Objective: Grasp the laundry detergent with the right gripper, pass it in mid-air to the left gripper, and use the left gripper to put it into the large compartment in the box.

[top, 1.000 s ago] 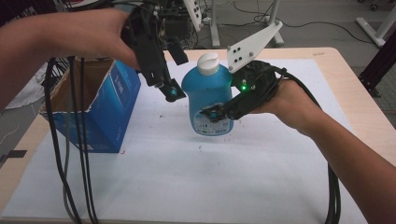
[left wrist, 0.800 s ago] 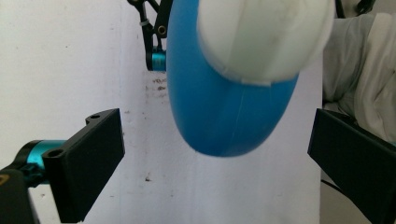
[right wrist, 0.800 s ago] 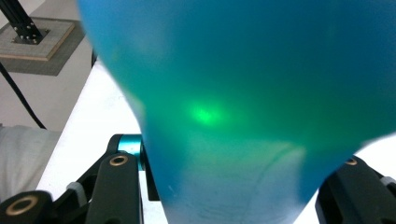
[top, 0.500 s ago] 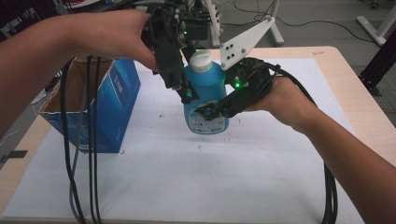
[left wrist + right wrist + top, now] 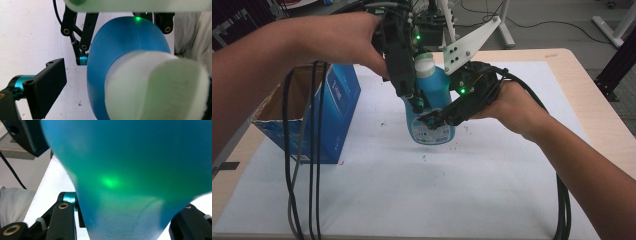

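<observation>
A blue bottle (image 5: 435, 95) with a white cap (image 5: 424, 64) stands upright on the white table cover (image 5: 462, 190). My right gripper (image 5: 438, 120) comes in from the right and is shut on the bottle's lower body; in the right gripper view its jaws press both sides of the bottle (image 5: 130, 170). My left gripper (image 5: 416, 101) hangs down from above along the bottle's left side, open. In the left gripper view the cap (image 5: 155, 85) and the bottle's shoulder (image 5: 125, 50) lie between its jaws, the left jaw clear of the bottle.
An open blue cardboard box (image 5: 329, 112) stands on the left of the table. Black cables (image 5: 307, 175) hang from my left gripper in front of it. Another cable (image 5: 562, 200) trails along the right forearm. A wooden table edge (image 5: 607, 125) shows at right.
My left gripper has moved right and down from beside the box until its jaws straddle the bottle's cap and shoulder. The right gripper has kept its hold on the bottle.
</observation>
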Demonstrator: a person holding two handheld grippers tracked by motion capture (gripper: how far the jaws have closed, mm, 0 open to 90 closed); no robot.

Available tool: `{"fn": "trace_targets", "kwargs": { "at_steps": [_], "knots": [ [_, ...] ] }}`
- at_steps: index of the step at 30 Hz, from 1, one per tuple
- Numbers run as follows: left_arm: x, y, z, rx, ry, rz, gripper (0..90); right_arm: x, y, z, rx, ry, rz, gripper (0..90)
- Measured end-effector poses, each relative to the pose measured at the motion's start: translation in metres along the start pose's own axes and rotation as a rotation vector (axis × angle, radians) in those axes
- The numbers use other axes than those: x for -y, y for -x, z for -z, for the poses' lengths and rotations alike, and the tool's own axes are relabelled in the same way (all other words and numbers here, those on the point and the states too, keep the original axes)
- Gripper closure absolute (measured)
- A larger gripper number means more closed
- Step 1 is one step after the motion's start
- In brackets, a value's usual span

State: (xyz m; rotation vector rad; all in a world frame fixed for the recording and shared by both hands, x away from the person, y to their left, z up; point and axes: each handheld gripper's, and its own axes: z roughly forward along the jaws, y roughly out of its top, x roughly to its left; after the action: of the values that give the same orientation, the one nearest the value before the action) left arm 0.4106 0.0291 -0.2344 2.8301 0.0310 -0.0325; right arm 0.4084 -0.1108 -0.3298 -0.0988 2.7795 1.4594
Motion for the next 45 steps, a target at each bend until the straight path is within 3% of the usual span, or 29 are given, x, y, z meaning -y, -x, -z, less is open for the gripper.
{"fn": "trace_targets", "kwargs": {
  "at_steps": [5, 7, 13, 29, 38, 45],
  "knots": [
    [-0.0005, -0.0004, -0.0005, -0.002, 0.0, -0.013, 4.7, 0.0004, 0.0, -0.0011, -0.004, 0.002, -0.005, 46.5],
    [-0.0002, -0.0001, -0.0006, 0.01, 0.002, -0.028, 12.6, 0.0005, 0.0003, -0.0013, -0.005, 0.0, -0.007, 46.4],
    [0.0004, -0.0008, 0.0002, 0.001, 0.003, -0.027, 12.7, 0.0011, 0.0006, -0.0023, -0.005, -0.002, -0.01, 46.4],
    [-0.0004, -0.0002, -0.0026, 0.0, -0.011, -0.043, 24.8, 0.002, 0.0001, -0.0045, -0.011, -0.002, -0.02, 46.4],
    [-0.0011, 0.0018, -0.0027, 0.026, -0.009, -0.065, 35.7, 0.0039, 0.0005, -0.0052, -0.015, 0.0, -0.026, 46.4],
    [-0.0011, 0.0023, -0.0014, 0.032, 0.005, -0.068, 37.1, 0.004, 0.0003, -0.0047, -0.021, 0.005, -0.025, 46.4]
  ]
}}
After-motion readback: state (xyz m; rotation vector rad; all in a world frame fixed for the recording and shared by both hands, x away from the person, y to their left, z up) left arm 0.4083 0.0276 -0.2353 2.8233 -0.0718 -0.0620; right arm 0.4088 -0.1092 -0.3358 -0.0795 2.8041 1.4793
